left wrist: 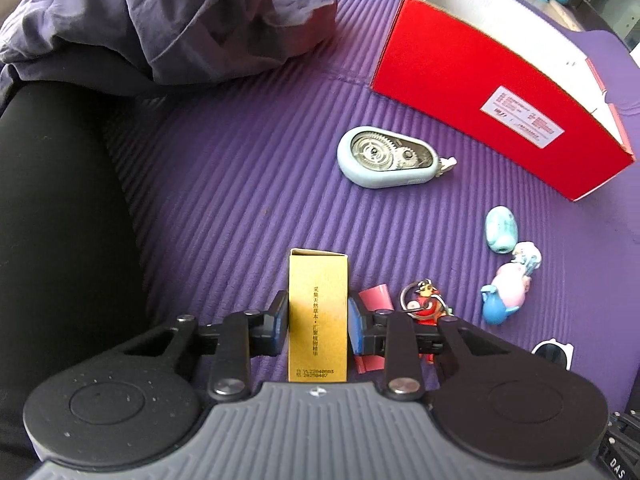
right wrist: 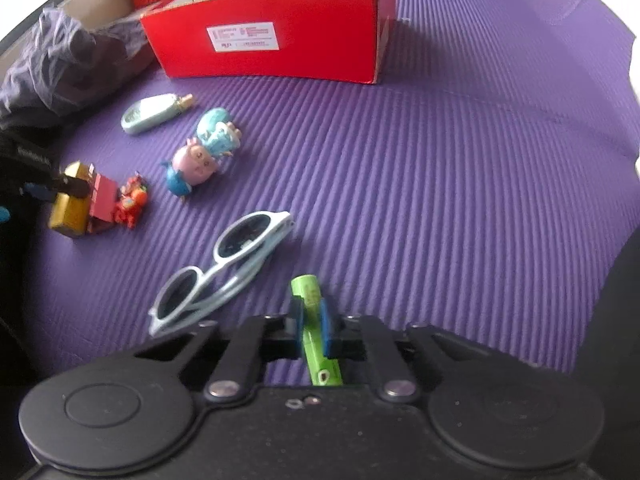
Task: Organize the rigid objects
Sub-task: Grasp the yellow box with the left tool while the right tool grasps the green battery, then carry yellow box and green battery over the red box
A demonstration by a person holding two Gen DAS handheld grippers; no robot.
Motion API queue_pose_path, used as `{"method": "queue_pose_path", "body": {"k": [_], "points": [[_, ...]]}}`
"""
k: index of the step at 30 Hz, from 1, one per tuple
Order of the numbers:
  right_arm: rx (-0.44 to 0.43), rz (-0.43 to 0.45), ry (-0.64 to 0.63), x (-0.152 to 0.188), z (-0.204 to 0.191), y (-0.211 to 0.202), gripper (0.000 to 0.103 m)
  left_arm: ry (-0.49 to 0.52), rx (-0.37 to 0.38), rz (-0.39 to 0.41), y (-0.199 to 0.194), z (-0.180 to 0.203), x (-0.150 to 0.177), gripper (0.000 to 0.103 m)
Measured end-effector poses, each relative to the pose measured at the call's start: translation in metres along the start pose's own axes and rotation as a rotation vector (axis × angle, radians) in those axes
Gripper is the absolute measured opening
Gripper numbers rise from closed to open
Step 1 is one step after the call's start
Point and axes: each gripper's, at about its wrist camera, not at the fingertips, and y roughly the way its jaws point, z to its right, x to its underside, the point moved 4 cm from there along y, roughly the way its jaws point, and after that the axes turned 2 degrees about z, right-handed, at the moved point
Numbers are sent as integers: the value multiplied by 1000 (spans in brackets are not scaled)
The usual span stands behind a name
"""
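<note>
The gold carton (left wrist: 318,316) lay on the purple mat (left wrist: 240,184), clamped between the left gripper (left wrist: 318,322) pads, a red packet (left wrist: 374,296) touching its right side. The right gripper (right wrist: 311,322) pinched a green tube (right wrist: 314,320) beside the sunglasses (right wrist: 224,268). Bare mat stretched toward the red box (right wrist: 272,46), whose interior was hidden.

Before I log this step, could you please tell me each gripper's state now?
Left gripper: closed on the gold box.
Right gripper: closed on the green tube.
</note>
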Motion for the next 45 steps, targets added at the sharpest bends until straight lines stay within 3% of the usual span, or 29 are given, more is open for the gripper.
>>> {"method": "queue_pose_path", "body": {"k": [5,7,10,19,25,34,45], "points": [[7,-16,-25,0,-4,1,1,-7,15,20,-10,1,-2,29],[20,-38,-42,3,-6,3,19,-12,23,28,-14,3,-4,29],[41,-74,-66,6,-9,9,21,-10,33,42,-19,5,-6,29],[97,-83,-200,14,-28,16,15,24,56,77,-34,17,-7,29],[37,-43,-104,4,-16,3,15,43,80,78,-41,27,-9,29],[-7,14,-63,-34,-4,-27,15,102,103,99,-55,47,-26,29],[-38,143,-39,-122,-4,-55,15,191,123,168,-79,84,-77,29]]}}
